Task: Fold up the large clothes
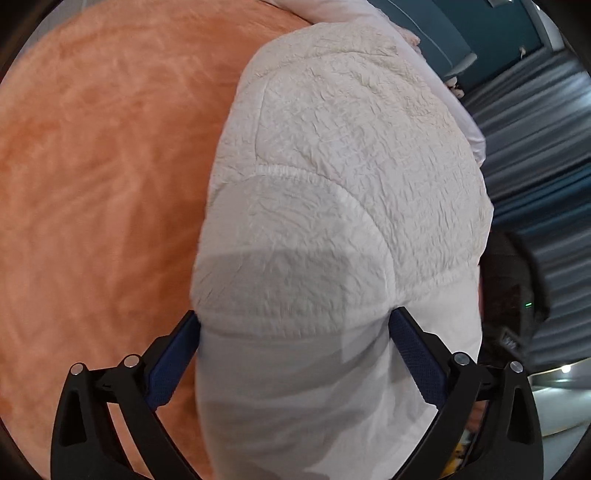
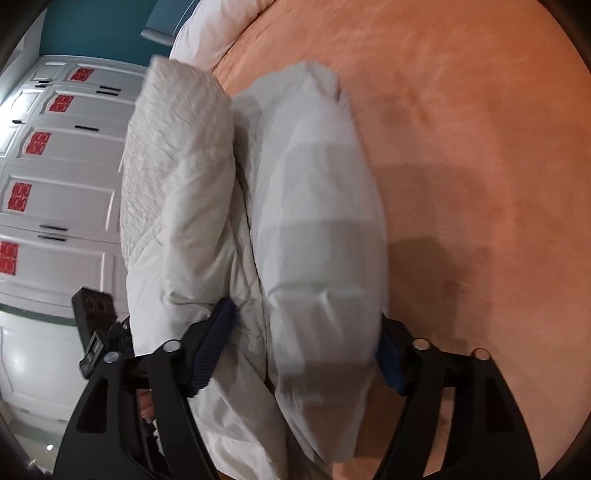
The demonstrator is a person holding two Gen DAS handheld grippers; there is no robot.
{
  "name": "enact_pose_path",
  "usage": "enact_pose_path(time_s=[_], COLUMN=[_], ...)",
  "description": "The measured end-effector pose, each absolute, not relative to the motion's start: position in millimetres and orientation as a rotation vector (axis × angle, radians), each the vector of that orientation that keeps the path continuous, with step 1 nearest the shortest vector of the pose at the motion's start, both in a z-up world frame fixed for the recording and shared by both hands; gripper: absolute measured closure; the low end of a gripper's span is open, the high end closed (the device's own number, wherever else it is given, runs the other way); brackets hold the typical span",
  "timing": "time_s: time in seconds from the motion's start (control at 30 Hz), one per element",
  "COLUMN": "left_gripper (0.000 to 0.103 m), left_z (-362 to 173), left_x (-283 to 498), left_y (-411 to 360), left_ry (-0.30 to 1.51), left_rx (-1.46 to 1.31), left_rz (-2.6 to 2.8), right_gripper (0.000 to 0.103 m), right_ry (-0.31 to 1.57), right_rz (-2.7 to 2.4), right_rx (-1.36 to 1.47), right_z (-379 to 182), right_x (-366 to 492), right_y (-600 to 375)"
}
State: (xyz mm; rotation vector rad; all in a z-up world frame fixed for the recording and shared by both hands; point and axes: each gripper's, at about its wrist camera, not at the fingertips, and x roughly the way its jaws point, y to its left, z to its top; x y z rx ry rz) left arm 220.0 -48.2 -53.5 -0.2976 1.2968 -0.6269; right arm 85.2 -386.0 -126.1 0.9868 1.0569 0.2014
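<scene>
In the left wrist view, one white garment (image 1: 332,229) fills the middle of the frame from the lower edge to the upper right, and its lower, smooth part runs straight between the two fingers of the left gripper (image 1: 295,321). Both blue pads (image 1: 410,343) press against the fabric on either side, so this gripper is clamped on the garment. An orange blanket (image 1: 92,166) covers the left half of the frame. A white pillow (image 1: 332,11) shows at the top edge. In the right wrist view, the same garment (image 2: 317,221) hangs in two thick folds down the centre, and the right-hand fold passes between the fingers of the right gripper (image 2: 306,332), whose two blue pads (image 2: 214,339) squeeze it from both sides. The orange blanket (image 2: 480,166) takes the right half of the frame. White cabinet doors (image 2: 62,206) with five red labels stand at the left.
</scene>
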Motion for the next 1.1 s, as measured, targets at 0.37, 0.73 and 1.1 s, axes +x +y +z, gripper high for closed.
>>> enact_pose_path(time_s=[0.37,0.73,1.1], left_gripper=[0.013,0.040,0.043], left_z=[-52,53,109], left_x=[210,176,236], left_y=[-52,-66,-6], left_ry=[1.234,0.928,0.740], left_rx=[-0.344,-0.152,-0.131], left_rz=[-0.665,-0.754,-0.680], right_gripper=[0.054,0.090,0.091], right_ry=[0.984,0.772,0.664], right_rz=[0.302,0.224,0.274], right_rx=[1.076,0.839,0.679], right_z=[-139,-44,14], right_x=[108,79,159], right_y=[-366,-328,-273])
